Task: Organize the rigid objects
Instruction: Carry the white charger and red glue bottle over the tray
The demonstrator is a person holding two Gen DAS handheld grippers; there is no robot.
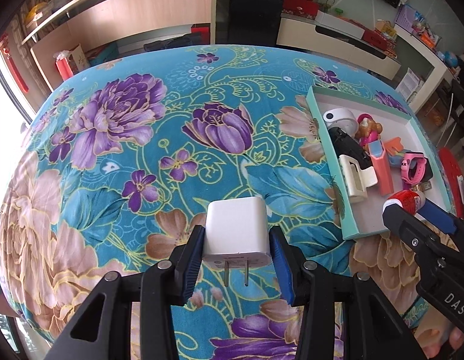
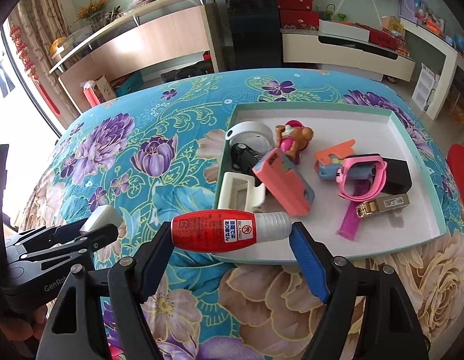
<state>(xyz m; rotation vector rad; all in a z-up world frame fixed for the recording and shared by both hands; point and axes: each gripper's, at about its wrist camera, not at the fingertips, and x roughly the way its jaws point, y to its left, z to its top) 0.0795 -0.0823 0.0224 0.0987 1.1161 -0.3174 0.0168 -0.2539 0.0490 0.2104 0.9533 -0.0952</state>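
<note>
My left gripper [image 1: 236, 243] is shut on a white plug charger [image 1: 236, 228], prongs toward the camera, held above the floral cloth; it also shows in the right wrist view [image 2: 101, 217]. My right gripper [image 2: 232, 237] is shut on a red and white glue bottle [image 2: 229, 231], held crosswise over the near edge of the teal-rimmed tray [image 2: 411, 126]. The bottle also shows in the left wrist view [image 1: 407, 202]. The tray [image 1: 314, 111] holds several items: a white round device [image 2: 251, 133], a toy figure [image 2: 294, 139], a pink watch [image 2: 362, 177], a pink case [image 2: 284, 183].
A floral teal cloth [image 1: 142, 138] covers the table. Shelves and cabinets [image 2: 160, 45] stand behind the table. A red stool [image 2: 461, 165] is at the right past the table's edge. A gold lighter [image 2: 381, 205] lies in the tray's near right part.
</note>
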